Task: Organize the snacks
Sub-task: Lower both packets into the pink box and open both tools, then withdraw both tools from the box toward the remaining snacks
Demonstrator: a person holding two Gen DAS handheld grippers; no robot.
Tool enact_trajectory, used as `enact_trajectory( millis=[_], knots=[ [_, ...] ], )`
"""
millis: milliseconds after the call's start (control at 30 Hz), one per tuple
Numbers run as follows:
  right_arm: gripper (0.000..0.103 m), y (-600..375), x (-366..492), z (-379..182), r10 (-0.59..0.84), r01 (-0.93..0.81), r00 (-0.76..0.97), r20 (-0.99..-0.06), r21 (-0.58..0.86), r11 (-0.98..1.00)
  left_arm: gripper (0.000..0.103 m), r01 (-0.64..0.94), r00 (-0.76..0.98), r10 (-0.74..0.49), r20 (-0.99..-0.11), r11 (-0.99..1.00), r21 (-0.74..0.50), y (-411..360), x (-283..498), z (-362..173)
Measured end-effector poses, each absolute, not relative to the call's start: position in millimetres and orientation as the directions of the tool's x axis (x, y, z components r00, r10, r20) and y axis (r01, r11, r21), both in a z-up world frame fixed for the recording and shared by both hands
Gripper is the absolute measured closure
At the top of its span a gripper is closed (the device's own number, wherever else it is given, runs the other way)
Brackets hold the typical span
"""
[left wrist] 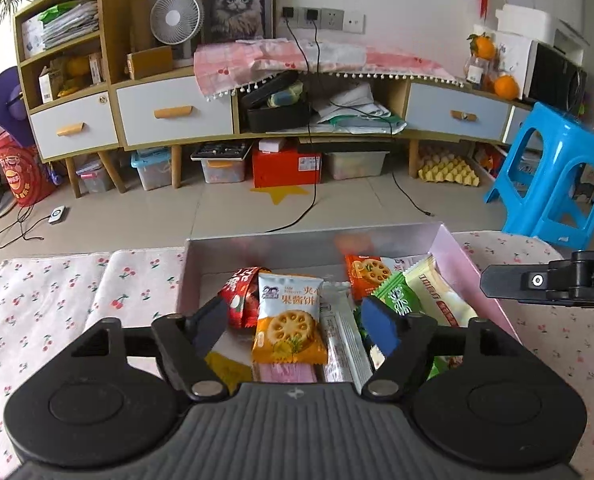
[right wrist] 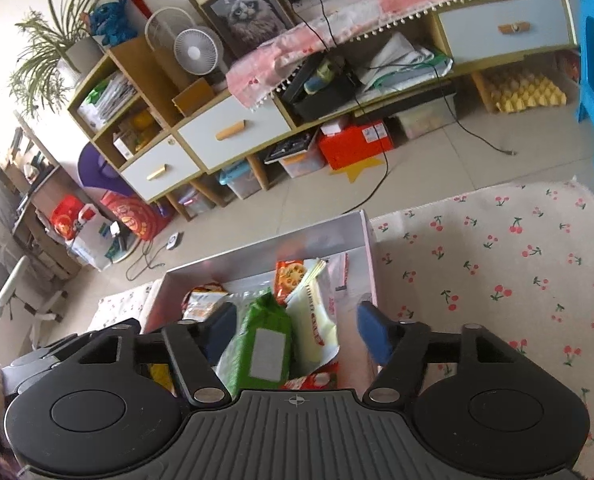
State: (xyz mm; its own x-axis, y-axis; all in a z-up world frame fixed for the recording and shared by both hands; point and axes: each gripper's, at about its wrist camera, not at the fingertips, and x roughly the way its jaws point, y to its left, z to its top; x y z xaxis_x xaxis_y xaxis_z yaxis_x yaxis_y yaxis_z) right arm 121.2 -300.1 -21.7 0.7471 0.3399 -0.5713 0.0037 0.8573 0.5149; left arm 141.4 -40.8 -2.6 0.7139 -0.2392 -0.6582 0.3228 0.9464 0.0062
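Silver-lined and pink outside, the box [left wrist: 449, 240] sits on the cherry-print cloth [left wrist: 57, 300] with the snacks already heaped inside it — so the sorting looks well along, by my guess, with tidying the packets the step in hand. The left gripper [left wrist: 297, 326] hovers over the near end, jaws wide apart and holding nothing; between them lies the orange biscuit packet [left wrist: 289, 320], apparently untouched. The right gripper [right wrist: 297, 330] hangs to the right, also spread wide and empty, above the green packet [right wrist: 263, 344] and the cream one [right wrist: 317, 320]. Next, I'd think, one gripper must drop lower and close on a single packet — crowding makes that fiddly.
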Motion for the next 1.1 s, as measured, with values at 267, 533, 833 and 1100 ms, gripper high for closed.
enact_trajectory(
  millis=[267, 533, 833, 1100],
  knots=[
    [0.018, -277.2, 92.9, 0.0, 0.313, -0.031, 0.734, -0.602, 0.431, 0.902, 0.009, 0.313, 0.716, -0.248, -0.652, 0.950, -0.018, -20.0, 116.3, 10.2],
    [0.012, -249.1, 60.3, 10.1, 0.280, -0.078, 0.736, -0.616, 0.334, 0.940, 0.002, 0.286, 0.724, -0.216, -0.655, 0.958, 0.001, 6.8, 88.7, 12.0],
    [0.007, -227.2, 35.7, 4.9, 0.255, -0.087, 0.739, -0.624, 0.288, 0.954, 0.001, 0.250, 0.734, -0.171, -0.657, 0.968, 0.027, 31.3, 65.5, 3.6],
    [0.007, -218.7, 22.3, -16.1, 0.244, -0.067, 0.739, -0.628, 0.293, 0.954, 0.001, 0.199, 0.740, -0.137, -0.658, 0.980, 0.019, 39.5, 49.0, -7.9]
  ],
)
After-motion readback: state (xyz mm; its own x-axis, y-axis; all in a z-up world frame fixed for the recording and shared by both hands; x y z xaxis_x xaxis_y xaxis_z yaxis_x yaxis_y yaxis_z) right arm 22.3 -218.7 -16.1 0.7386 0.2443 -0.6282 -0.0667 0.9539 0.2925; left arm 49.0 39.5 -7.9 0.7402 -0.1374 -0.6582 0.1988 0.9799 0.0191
